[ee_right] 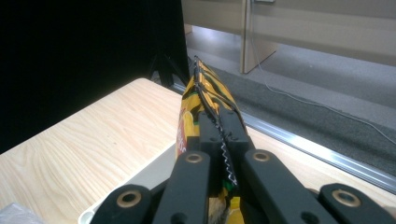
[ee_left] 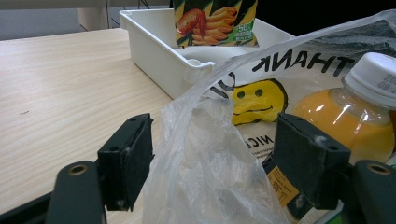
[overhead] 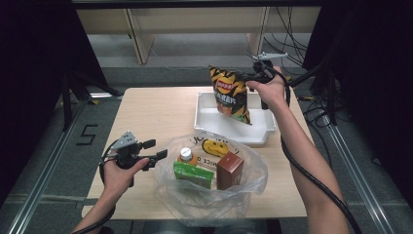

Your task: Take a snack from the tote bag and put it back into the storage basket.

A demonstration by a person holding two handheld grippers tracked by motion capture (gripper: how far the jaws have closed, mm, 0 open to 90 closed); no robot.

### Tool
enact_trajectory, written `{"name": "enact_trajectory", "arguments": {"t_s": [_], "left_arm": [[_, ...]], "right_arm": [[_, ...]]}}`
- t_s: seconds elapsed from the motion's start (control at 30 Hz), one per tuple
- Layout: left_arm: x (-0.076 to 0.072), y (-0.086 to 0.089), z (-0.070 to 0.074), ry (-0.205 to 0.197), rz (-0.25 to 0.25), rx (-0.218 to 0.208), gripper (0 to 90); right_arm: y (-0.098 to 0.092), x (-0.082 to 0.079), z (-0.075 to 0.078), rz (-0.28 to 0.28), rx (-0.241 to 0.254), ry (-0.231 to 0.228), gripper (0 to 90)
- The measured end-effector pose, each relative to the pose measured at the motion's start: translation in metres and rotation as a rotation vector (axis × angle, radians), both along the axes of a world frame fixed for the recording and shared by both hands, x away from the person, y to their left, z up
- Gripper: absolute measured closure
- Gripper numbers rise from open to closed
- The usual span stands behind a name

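My right gripper [overhead: 249, 79] is shut on the crimped top edge of an orange-and-black chip bag [overhead: 231, 95], which hangs upright over the white tray [overhead: 209, 122]. In the right gripper view the jaws [ee_right: 224, 135] pinch the chip bag's seam [ee_right: 205, 88]. My left gripper [overhead: 156, 149] stands open at the left rim of a clear plastic shopping bag [overhead: 214, 195]. In the left gripper view the plastic bag's film [ee_left: 205, 121] rises between the open gripper's [ee_left: 215, 163] spread pads. Inside the bag are an orange juice bottle [overhead: 186, 156], a green box [overhead: 192, 174] and a brown box [overhead: 230, 170].
The wooden table [overhead: 156, 112] has bare surface to the left of the tray and behind the left gripper. The tray's near corner [ee_left: 154, 56] lies just beyond the plastic bag. A black cable [overhead: 311, 180] trails along the right forearm.
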State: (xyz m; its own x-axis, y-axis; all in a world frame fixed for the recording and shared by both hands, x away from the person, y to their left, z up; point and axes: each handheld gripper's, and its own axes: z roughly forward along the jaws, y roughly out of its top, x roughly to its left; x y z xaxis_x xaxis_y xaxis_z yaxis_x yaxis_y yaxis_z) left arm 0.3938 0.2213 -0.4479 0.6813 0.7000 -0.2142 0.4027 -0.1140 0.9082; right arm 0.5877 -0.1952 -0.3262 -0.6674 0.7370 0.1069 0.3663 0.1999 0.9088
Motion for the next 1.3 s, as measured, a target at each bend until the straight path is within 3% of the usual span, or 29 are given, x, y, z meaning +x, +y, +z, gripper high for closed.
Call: {"name": "enact_trajectory", "arguments": {"t_s": [0.23, 0.3, 0.47, 0.53, 0.83, 0.93, 1.0, 1.3], "left_arm": [[0.0, 0.0, 0.0, 0.007, 0.006, -0.005, 28.1], [0.0, 0.0, 0.0, 0.006, 0.006, -0.005, 28.1], [0.0, 0.0, -0.001, 0.007, 0.003, -0.006, 28.0], [0.0, 0.0, -0.001, 0.009, 0.004, -0.004, 28.0], [0.001, 0.0, -0.002, 0.001, -0.007, 0.005, 28.0], [0.0, -0.001, -0.002, 0.01, 0.004, -0.001, 28.0], [0.0, -0.001, -0.002, 0.011, 0.003, 0.0, 28.0], [0.001, -0.002, -0.002, 0.006, -0.008, 0.006, 28.0]], "right_arm": [[0.004, 0.002, -0.005, 0.004, -0.003, 0.027, 90.0], [0.004, 0.004, -0.007, 0.017, -0.017, 0.014, 90.0], [0.005, 0.005, -0.012, 0.009, -0.005, 0.05, 90.0], [0.005, 0.007, -0.014, 0.012, -0.016, 0.033, 90.0], [0.006, 0.009, -0.019, 0.019, -0.014, 0.049, 89.8], [0.003, 0.011, -0.02, 0.018, -0.032, 0.031, 89.6], [0.003, 0.01, -0.02, 0.023, -0.029, 0.049, 89.2], [-0.002, 0.011, -0.018, -0.012, -0.113, 0.01, 87.0]]}}
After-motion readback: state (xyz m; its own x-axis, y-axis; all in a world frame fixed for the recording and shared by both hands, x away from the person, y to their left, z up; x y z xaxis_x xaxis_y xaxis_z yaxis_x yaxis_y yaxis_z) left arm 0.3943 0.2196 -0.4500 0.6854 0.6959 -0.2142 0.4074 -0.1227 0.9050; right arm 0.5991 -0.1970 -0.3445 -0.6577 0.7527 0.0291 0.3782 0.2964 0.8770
